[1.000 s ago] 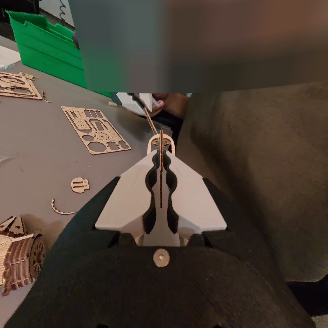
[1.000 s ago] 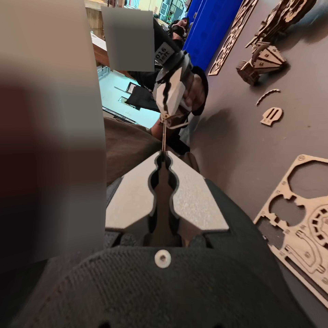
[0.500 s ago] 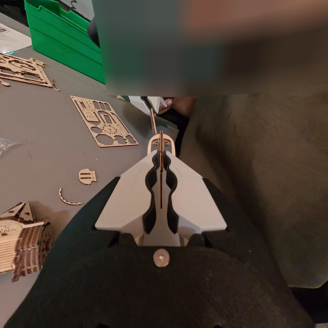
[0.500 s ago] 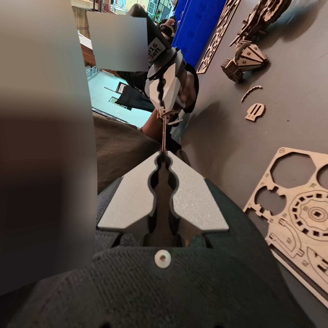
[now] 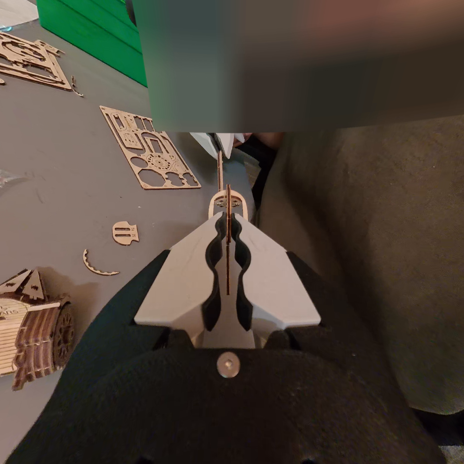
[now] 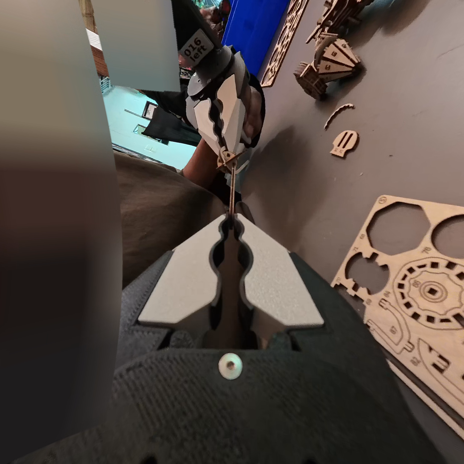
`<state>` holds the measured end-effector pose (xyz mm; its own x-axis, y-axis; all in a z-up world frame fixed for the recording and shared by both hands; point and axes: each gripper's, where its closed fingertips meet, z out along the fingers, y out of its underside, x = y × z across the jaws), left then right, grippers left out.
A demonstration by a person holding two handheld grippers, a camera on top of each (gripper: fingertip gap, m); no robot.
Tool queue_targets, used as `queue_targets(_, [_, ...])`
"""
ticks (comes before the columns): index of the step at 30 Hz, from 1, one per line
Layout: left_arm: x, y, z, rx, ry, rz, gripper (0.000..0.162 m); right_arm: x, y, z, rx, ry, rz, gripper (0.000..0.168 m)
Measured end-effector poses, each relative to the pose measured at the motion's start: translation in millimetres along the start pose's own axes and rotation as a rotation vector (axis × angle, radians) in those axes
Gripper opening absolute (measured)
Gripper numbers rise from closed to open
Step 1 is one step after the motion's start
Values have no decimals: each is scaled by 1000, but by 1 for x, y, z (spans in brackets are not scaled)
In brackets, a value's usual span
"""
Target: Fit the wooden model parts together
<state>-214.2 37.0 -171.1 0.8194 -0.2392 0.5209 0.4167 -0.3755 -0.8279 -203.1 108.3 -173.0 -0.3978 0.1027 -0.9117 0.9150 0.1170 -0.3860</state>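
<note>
My left gripper (image 5: 228, 216) is shut on a small wooden sub-assembly (image 5: 228, 200): a thin flat piece held edge-on, crossed by a rounded arch part. My right gripper (image 6: 231, 219) is shut on a thin wooden strip (image 6: 232, 190), held edge-on. The strip's far end meets the sub-assembly (image 6: 227, 158) at the tip of the left gripper (image 6: 226, 148). In the left wrist view the strip (image 5: 220, 173) comes down from the right gripper (image 5: 221, 148) to the arch part. Both are held in the air near the table's edge.
On the grey table (image 5: 62, 175) lie a punched plywood sheet (image 5: 150, 153), a slotted round part (image 5: 124, 232), a toothed arc (image 5: 96, 266), a half-built wooden model (image 5: 32, 324), another sheet (image 5: 30, 62) and a green bin (image 5: 95, 35). A person's brown clothing (image 5: 364, 251) fills the right. Left tips to right tips: about 8 cm.
The two grippers have come closer together, with the strip's end still at the sub-assembly. The left wrist view has shifted, so the table parts sit further right and lower.
</note>
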Motion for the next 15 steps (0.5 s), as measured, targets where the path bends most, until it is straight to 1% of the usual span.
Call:
queue_targets(8, [1,0,-1,-9,-44,101,1,1,6,4,-21,-9,94,1])
queue_targets(11, [0,1,-1,-17,-44,102,1,2,10,6,-36,-1,121,1])
queue_targets(15, [-1,2,0,-18,-32,82,1,1,12,6,-53,18,108,1])
